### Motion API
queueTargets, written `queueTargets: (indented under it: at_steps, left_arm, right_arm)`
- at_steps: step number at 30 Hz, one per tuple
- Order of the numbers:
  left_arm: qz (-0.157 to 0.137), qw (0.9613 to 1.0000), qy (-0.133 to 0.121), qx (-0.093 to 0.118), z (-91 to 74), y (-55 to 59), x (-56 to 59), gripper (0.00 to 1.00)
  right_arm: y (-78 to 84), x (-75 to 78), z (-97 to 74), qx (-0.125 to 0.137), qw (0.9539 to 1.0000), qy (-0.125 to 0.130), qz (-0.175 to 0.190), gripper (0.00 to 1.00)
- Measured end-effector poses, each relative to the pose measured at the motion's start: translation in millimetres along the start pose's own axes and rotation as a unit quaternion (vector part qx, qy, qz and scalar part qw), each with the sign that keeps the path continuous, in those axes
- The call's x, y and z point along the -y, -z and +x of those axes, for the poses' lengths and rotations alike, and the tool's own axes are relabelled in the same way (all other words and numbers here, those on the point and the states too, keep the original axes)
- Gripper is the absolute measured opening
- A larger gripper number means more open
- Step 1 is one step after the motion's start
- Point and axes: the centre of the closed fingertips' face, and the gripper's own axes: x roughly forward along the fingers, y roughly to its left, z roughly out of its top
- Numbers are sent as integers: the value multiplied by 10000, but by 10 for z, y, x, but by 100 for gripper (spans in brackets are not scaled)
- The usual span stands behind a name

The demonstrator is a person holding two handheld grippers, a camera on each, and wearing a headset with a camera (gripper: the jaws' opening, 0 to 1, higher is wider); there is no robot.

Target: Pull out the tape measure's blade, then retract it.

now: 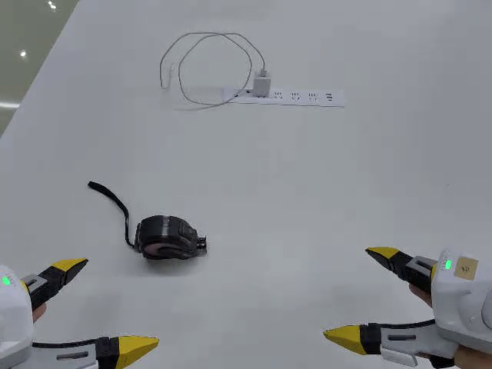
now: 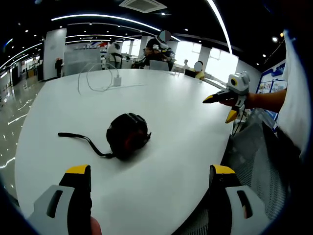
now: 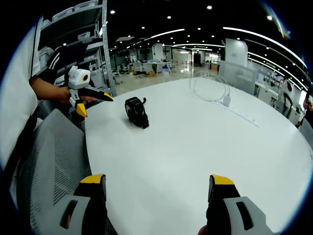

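Note:
A black tape measure (image 1: 167, 237) with a black wrist strap (image 1: 110, 201) lies on the white table (image 1: 292, 192), blade retracted. It also lies ahead of the left jaws as the tape measure (image 2: 127, 134) and farther off as the tape measure (image 3: 136, 111). My left gripper (image 1: 111, 304) hovers open at the near left, just short of it. My right gripper (image 1: 367, 294) hovers open at the near right, well apart from it. Both have yellow tips with nothing between them. The left gripper (image 3: 93, 101) and right gripper (image 2: 219, 107) show in each other's views.
A white power strip (image 1: 288, 96) with a plugged charger (image 1: 262, 82) and a looped white cable (image 1: 204, 65) lies at the far side of the table. A mesh chair (image 3: 44, 166) stands by the near edge. People sit beyond the table.

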Motion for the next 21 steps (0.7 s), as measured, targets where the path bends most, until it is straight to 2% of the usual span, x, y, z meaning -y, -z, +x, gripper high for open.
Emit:
queueTargets:
  at_steps: [21]
  left_arm:
    - [95,9998,132,-86,66,-21,-31,98]
  right_arm:
    - [-3,-1,58,-45,9999,-105,-50,85]
